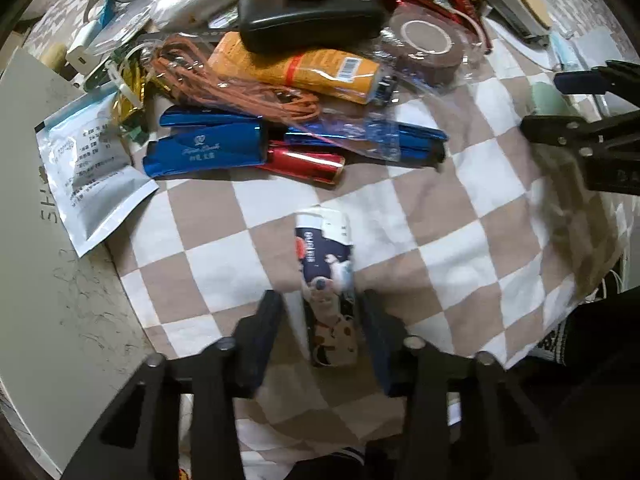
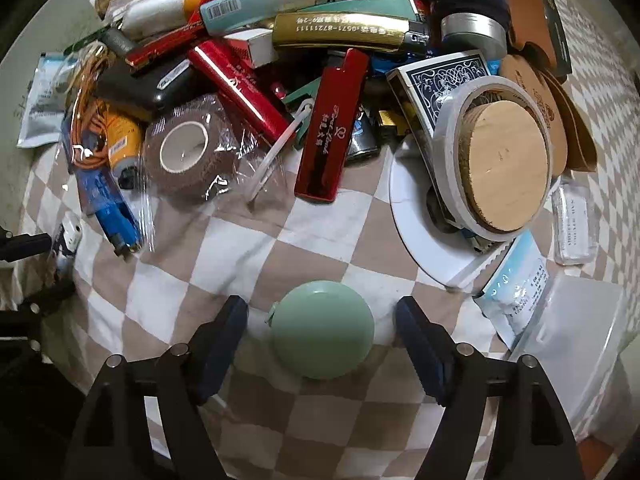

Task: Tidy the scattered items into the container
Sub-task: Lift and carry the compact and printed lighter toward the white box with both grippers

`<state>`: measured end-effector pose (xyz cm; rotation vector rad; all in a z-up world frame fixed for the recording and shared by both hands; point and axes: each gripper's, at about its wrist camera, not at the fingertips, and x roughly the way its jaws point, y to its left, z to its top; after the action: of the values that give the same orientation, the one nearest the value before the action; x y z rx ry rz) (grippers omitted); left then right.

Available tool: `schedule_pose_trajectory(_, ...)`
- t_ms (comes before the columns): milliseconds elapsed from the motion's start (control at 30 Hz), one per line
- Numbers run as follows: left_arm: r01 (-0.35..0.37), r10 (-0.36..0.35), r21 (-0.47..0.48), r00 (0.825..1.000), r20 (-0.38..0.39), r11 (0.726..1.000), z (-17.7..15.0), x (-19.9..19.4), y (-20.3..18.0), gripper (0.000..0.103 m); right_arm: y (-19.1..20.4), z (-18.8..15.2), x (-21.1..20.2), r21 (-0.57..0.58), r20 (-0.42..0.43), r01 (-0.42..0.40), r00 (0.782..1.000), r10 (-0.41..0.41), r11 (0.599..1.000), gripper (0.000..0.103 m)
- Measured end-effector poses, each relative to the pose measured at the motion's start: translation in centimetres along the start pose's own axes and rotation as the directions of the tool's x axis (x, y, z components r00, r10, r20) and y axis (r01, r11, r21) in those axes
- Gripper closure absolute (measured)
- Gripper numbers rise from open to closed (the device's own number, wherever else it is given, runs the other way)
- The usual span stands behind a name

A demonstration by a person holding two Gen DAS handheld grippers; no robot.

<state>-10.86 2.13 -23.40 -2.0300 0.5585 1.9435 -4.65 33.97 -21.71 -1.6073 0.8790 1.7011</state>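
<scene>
A small navy tube with a cartoon print [image 1: 326,264] lies on the checked cloth [image 1: 224,264]. My left gripper [image 1: 320,300] is open and straddles its near end, with a gap on the left side. A pale green round disc [image 2: 322,330] lies flat on the cloth between the fingers of my right gripper [image 2: 322,308], which is open with room on both sides. In the left wrist view the right gripper [image 1: 544,102] shows at the right edge around the green disc [image 1: 546,94]. No container is clearly identifiable.
A dense heap sits beyond both grippers: blue lighters [image 1: 208,148], red lighter [image 2: 328,128], orange cord [image 1: 240,84], brown tape roll [image 2: 188,152], black case [image 1: 312,20], playing cards [image 2: 444,76], tape with a cork disc [image 2: 504,160], white plate [image 2: 420,208]. A pale board [image 1: 36,240] lies left.
</scene>
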Motion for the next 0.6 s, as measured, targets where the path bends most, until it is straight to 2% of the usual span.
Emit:
schedule_pose_trajectory(33, 0.003, -0.003, 0.001, 1.0, 0.002, 1.0, -0.1, 0.0, 0.0, 0.076, -0.1, -0.1, 0.0, 0.006, 0.0, -0.002, 1.0, 0.002, 1.0, 0.026)
schedule_pose_trajectory(167, -0.016, 0.016, 0.01, 1.0, 0.015, 1.0, -0.6, 0.9, -1.6, 0.077, -0.8, -0.1, -0.3, 0.029, 0.007, -0.013, 1.0, 0.013, 0.999, 0.026)
schedule_pose_trajectory(367, 0.017, -0.017, -0.003, 0.999, 0.027, 1.0, -1.5, 2.1, -4.6, 0.077, -2.0, -0.5, 0.3, 0.04, -0.007, -0.037, 0.999, 0.037, 0.999, 0.027)
schedule_pose_trajectory(400, 0.024, -0.024, -0.007, 0.999, 0.03, 1.0, -1.8, 2.1, -5.5, 0.077, -1.9, -0.7, 0.6, 0.033, -0.012, -0.037, 0.999, 0.038, 0.999, 0.03)
schedule_pose_trajectory(600, 0.043, -0.042, -0.028, 0.998, 0.053, 0.999, -1.6, -1.1, -3.5, 0.078, -0.6, -1.1, 1.5, -0.023, -0.008, -0.022, 1.0, 0.022, 0.999, 0.05)
